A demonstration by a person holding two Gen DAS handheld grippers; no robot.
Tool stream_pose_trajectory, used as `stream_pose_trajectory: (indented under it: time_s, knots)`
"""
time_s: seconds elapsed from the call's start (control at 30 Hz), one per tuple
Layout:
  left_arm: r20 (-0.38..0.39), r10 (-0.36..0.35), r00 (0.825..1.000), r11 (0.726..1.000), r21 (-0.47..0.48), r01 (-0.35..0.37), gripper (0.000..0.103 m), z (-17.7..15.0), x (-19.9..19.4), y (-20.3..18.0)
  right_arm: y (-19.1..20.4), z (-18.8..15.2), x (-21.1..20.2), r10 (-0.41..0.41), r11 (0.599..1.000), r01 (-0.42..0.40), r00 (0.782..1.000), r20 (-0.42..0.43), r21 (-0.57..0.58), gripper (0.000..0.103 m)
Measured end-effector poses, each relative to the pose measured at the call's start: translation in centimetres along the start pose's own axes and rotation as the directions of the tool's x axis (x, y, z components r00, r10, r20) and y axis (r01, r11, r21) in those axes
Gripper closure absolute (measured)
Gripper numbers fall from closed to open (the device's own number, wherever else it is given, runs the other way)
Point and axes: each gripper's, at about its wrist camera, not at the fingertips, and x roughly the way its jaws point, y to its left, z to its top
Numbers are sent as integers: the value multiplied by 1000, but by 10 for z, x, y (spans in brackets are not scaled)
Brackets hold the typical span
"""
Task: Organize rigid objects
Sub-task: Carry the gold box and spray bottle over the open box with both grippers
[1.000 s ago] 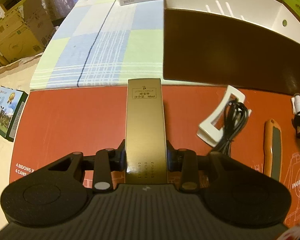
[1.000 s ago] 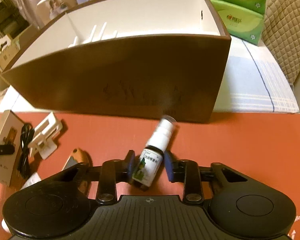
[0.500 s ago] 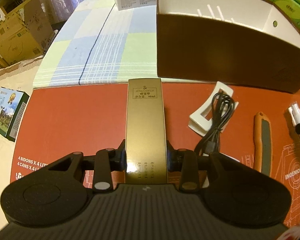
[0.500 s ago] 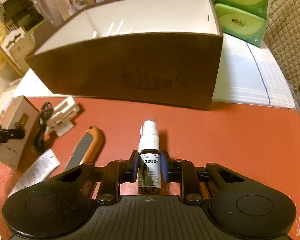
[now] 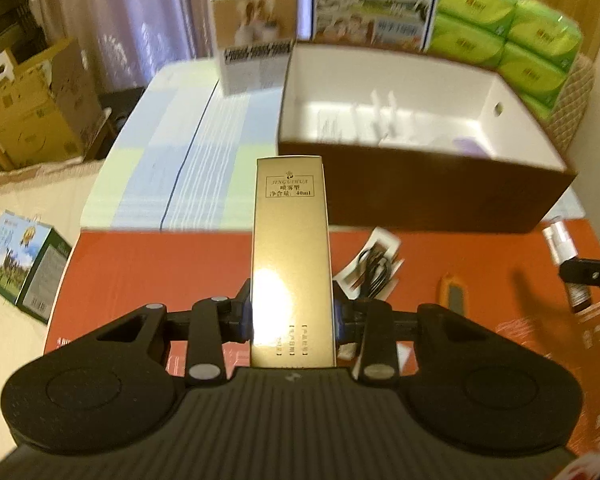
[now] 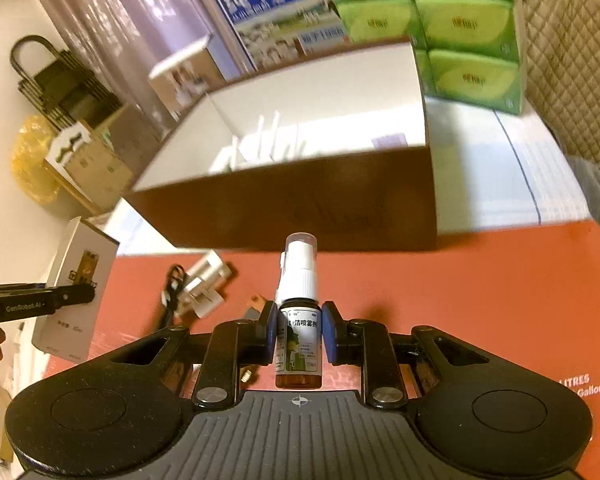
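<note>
Both grippers lifted, each gripping an item in front of the open brown box.

The brown box (image 5: 420,196) with white inner walls sits at the far side on the checked cloth (image 5: 172,168); thin white dividers and a small purple item lie blurred inside. Compared with a moment ago, both views look down into it from higher up. The left gripper (image 5: 293,316) is clamped on a tall gold carton (image 5: 291,256), held upright. The right gripper (image 6: 299,332) is closed tight on a small amber spray bottle (image 6: 298,344) with a white nozzle. On the red mat (image 6: 460,304) to the left lie a black cable (image 5: 374,272) and an orange utility knife (image 5: 454,294).
</note>
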Motion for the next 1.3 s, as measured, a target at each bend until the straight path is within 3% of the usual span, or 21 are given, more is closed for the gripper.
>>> stream_pose_trajectory:
  time_s: [0.43,0.8,1.3]
  knots:
    - [101,-117,988,991,71,110,72,53,-12,-47,17,38,-25,40,998,-35,992,120,-44,83]
    - [96,-196,976,976,118,184,72,116,26,-97,3,91,-4,9,999,0,986,169,-54,83]
    - [31,-208,978,967,159,200,72,163,94,-146,-33,143,50,-55,996,63,989,140,-56,83]
